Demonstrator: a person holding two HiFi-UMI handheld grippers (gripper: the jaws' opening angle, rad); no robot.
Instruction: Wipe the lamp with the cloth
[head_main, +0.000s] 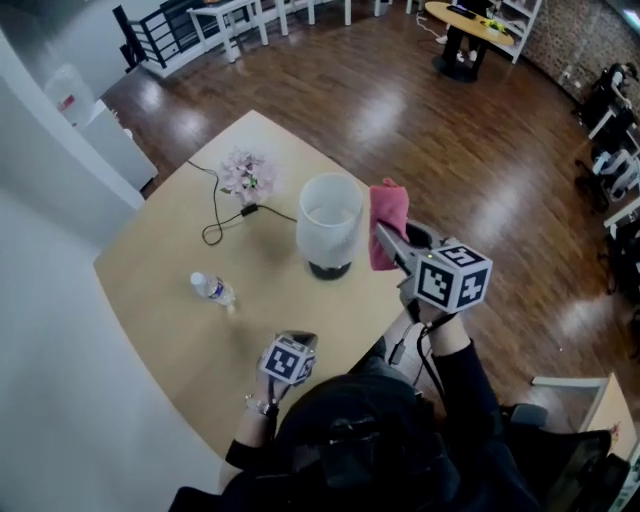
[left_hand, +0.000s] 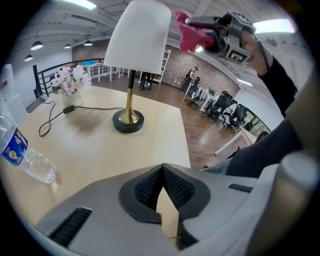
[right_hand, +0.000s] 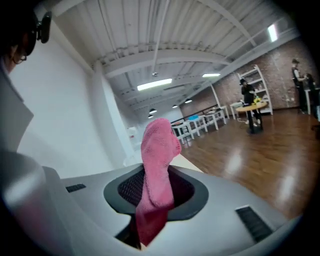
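- Lamp (head_main: 328, 225): white shade on a brass stem with a dark round base, upright near the middle of the tabletop (head_main: 170, 310)
- Cloth (head_main: 388, 220): pink and folded, raised just beside the upper rim of the shade on the side facing the right hand; the left gripper view shows a narrow gap between cloth and shade
- Right tool (right_hand: 155, 192): jaws pinching the cloth, which fills the gap between the pads, with one end standing up past the tips and the other hanging below them; the tool is held in the air above the tabletop edge, at the height of the shade top
- Left tool (left_hand: 162, 172): jaws pressed together with nothing between them, low over the near part of the tabletop, aimed towards the lamp base and well apart from it
- Water bottle (head_main: 213, 290): clear plastic with a blue label, lying on its side to the left of the lamp
- Flowers (head_main: 248, 176): a small pale pink bunch standing beyond the lamp
- Cable (head_main: 213, 215): black, looping across the tabletop next to the flowers
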